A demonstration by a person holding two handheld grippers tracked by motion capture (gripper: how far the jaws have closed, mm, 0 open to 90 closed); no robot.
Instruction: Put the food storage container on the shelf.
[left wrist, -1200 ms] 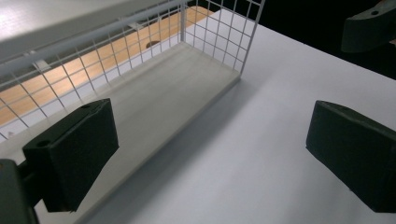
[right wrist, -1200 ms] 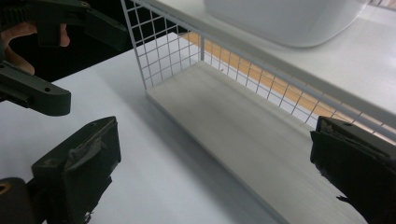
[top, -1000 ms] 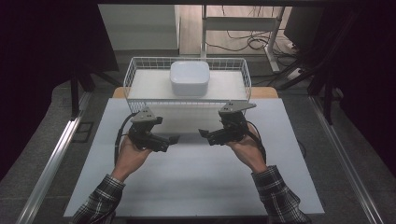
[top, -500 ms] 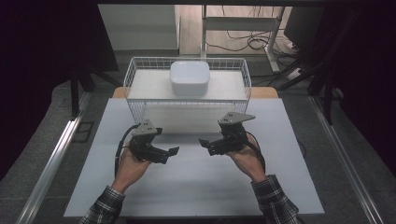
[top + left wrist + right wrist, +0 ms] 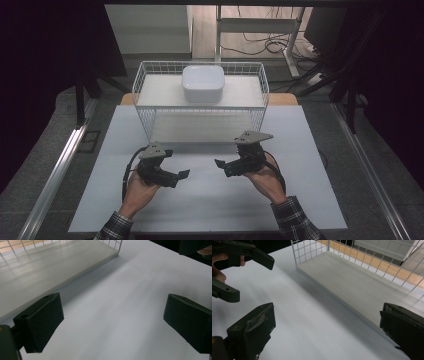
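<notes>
From the high view, a white wire basket [image 5: 200, 100] sits at the far middle of the white worktop [image 5: 210, 200], and everything else is placed from it. On the raised shelf inside the basket rests a white, rounded-square box [image 5: 203, 83], flat side up, roughly centred but a touch toward the basket's left end. The basket's long axis runs left to right across the worktop; the box is too nearly square to give a long axis.

The left tool [image 5: 181, 174] hovers on the near side of the basket, below its left half, jaws pointing right toward the middle. The right tool [image 5: 220, 164] is near the basket's right half, jaws pointing left. The two face each other with a gap of bare worktop between them.

The left gripper view adds what the high view cannot: its jaws stand wide apart, nothing between them, with the basket's lower board and near corner at upper left. The right gripper view shows likewise widely spread jaws, empty, with the basket's mesh wall and floor board [image 5: 362, 282] ahead on the right, and the left tool [image 5: 249, 277] with its jaws parted at upper left.

Open white worktop lies all along the basket's near side, out to the near edge.
</notes>
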